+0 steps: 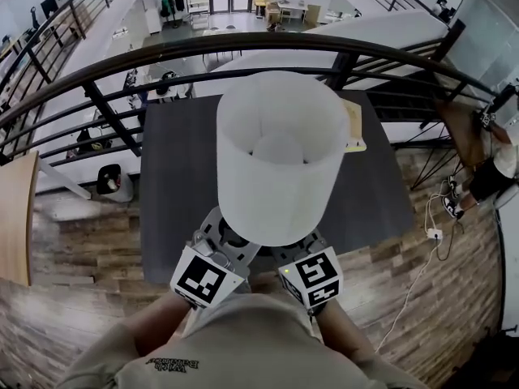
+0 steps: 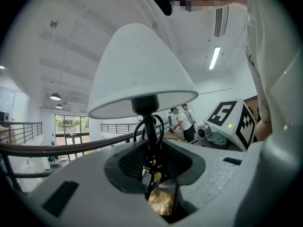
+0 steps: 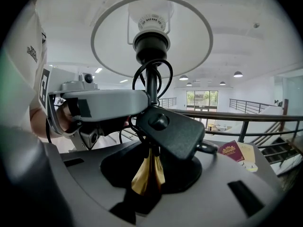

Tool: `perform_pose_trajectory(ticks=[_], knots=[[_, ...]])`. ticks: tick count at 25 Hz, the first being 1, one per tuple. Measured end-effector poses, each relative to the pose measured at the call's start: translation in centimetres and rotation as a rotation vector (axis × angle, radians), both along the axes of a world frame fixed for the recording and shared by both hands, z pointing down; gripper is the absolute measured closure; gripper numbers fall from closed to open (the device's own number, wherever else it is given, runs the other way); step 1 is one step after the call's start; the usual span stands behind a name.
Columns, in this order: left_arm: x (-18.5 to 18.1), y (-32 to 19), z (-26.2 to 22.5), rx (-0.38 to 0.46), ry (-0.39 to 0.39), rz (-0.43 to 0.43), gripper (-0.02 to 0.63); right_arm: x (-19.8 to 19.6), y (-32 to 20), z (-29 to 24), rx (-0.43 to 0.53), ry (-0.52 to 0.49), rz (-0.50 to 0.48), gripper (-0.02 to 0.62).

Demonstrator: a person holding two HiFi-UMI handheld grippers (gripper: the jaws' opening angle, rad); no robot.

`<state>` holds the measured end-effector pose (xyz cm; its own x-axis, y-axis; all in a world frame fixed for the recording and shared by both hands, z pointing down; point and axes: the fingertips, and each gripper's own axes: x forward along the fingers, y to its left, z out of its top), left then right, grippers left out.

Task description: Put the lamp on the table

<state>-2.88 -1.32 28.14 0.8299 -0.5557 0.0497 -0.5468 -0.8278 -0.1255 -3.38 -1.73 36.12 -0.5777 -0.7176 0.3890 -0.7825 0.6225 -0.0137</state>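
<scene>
The lamp (image 1: 280,156) has a white shade, a thin black stem (image 2: 150,126) with coiled cord and a gold lower part (image 3: 147,174). It is upright in the air over the near edge of the dark table (image 1: 178,185). My left gripper (image 1: 227,241) and right gripper (image 1: 296,250) grip it low down from either side, their tips hidden under the shade. In the left gripper view the left gripper (image 2: 156,174) is closed round the stem and gold part. The right gripper (image 3: 151,183) holds the same spot, with the black plug block (image 3: 170,129) lying across it.
A red booklet with cards (image 1: 354,128) lies at the table's far right corner. A black metal railing (image 1: 122,63) runs right behind the table, with a drop to a lower floor. A white cable and socket (image 1: 434,235) lie on the wooden floor at the right.
</scene>
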Motion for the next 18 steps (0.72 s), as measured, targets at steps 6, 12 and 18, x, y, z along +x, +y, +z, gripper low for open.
perform_pose_trajectory(ticks=[6,12,18], knots=[[-1.7,-4.3,0.0,-0.01,0.015,-0.001,0.494,-1.5,-4.4,-0.1,0.003,0.022,0.005,0.492],[-1.9,-6.8,0.6,-0.032,0.02,-0.013,0.494,-1.7,-6.7,0.4,-0.018,0.016,-0.002,0.492],[-1.3,-8.5,0.9,-0.061,0.035,-0.038,0.494,-1.1,-8.1,0.8,-0.046,0.013,-0.029,0.492]])
